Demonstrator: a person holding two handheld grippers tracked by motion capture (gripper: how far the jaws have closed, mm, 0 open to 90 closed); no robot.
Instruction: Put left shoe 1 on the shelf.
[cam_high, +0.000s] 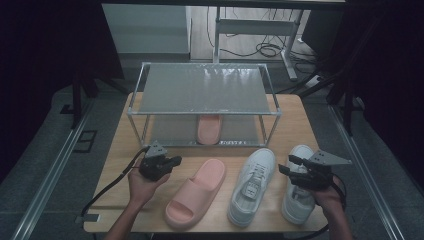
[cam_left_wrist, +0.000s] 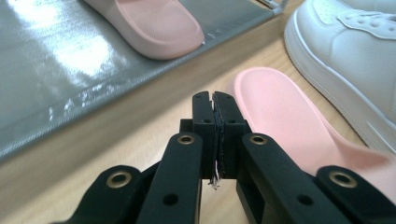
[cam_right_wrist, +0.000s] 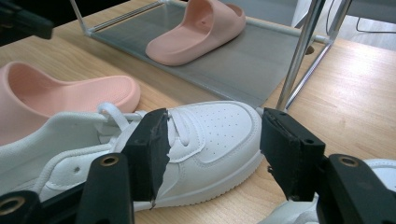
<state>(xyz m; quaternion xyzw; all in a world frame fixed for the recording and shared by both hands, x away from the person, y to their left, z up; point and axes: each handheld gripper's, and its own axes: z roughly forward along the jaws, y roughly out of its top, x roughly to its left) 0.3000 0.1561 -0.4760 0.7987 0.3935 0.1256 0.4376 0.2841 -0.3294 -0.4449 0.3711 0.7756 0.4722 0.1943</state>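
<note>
One pink slipper (cam_high: 196, 192) lies on the wooden table, and its pair (cam_high: 209, 129) sits on the lower shelf of the metal shoe rack (cam_high: 205, 89). Two white sneakers (cam_high: 252, 185) (cam_high: 300, 200) lie to the right. My left gripper (cam_high: 175, 161) hovers left of the table slipper (cam_left_wrist: 285, 116), jaws shut with nothing between them (cam_left_wrist: 214, 100). My right gripper (cam_high: 286, 166) hangs over the right sneaker, open (cam_right_wrist: 215, 123). The left sneaker's toe (cam_right_wrist: 210, 135) shows through the gap, and the pads do not touch it.
The rack stands at the back of the table, its top shelf bare and its lower shelf (cam_left_wrist: 56, 60) holding the slipper (cam_right_wrist: 196, 30). A rack leg (cam_right_wrist: 299, 56) rises just beyond the sneaker. Cables trail from both grippers. Dark floor surrounds the table.
</note>
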